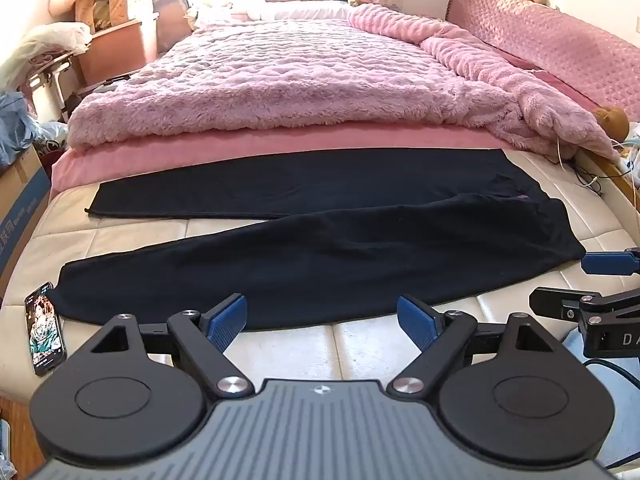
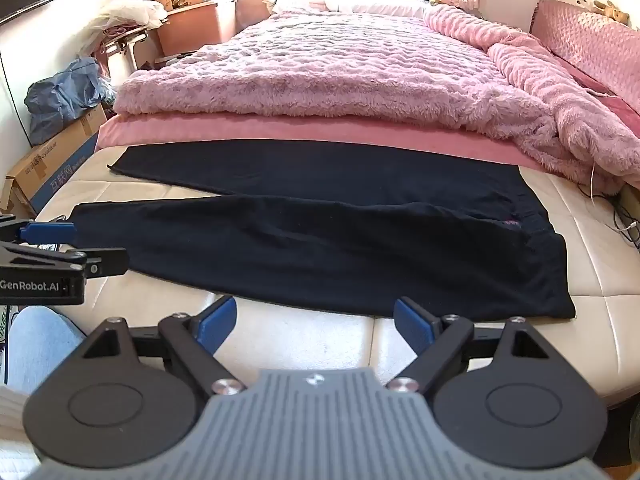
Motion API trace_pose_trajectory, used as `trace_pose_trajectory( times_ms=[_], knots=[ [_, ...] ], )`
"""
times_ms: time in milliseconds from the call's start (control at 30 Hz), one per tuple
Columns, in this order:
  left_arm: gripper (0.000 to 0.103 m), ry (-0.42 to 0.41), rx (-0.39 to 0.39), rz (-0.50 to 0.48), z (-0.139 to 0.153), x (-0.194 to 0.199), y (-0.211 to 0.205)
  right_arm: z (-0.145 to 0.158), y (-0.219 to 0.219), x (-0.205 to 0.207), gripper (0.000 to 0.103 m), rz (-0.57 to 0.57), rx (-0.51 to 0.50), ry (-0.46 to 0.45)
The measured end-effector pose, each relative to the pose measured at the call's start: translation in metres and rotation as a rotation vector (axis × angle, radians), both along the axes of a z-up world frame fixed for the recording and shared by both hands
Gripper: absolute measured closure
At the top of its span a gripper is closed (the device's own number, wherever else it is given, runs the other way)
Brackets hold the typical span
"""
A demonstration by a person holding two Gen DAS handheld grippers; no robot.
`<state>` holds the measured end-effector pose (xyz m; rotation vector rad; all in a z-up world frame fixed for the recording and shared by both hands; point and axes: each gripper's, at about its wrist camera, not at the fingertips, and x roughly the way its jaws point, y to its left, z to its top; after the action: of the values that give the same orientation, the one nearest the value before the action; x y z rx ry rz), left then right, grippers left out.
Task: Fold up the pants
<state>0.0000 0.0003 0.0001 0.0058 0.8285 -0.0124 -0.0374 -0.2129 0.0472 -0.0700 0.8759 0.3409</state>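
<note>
Black pants (image 1: 320,248) lie flat on the cream mattress (image 1: 360,344), waistband at the right, both legs spread toward the left in a narrow V. They also show in the right wrist view (image 2: 320,240). My left gripper (image 1: 322,320) is open and empty, just before the near leg's front edge. My right gripper (image 2: 312,322) is open and empty, just before the front edge of the pants near the waist end. The right gripper shows at the right edge of the left wrist view (image 1: 600,280); the left gripper shows at the left edge of the right wrist view (image 2: 60,252).
A phone (image 1: 45,328) lies on the mattress by the near leg's cuff. A fluffy pink blanket (image 1: 300,80) covers the bed behind the pants. Cardboard boxes (image 2: 52,168) and bags stand left of the bed. Cables (image 1: 592,184) lie at the right edge.
</note>
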Motion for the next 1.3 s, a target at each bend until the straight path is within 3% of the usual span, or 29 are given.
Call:
trace_pose_trajectory(
  times_ms=[1300],
  knots=[
    [0.004,-0.006,0.006,0.001,0.0033,-0.0035,-0.0014,0.0058,0.0018,-0.0053,0.021,0.003,0.0,-0.02]
  ],
)
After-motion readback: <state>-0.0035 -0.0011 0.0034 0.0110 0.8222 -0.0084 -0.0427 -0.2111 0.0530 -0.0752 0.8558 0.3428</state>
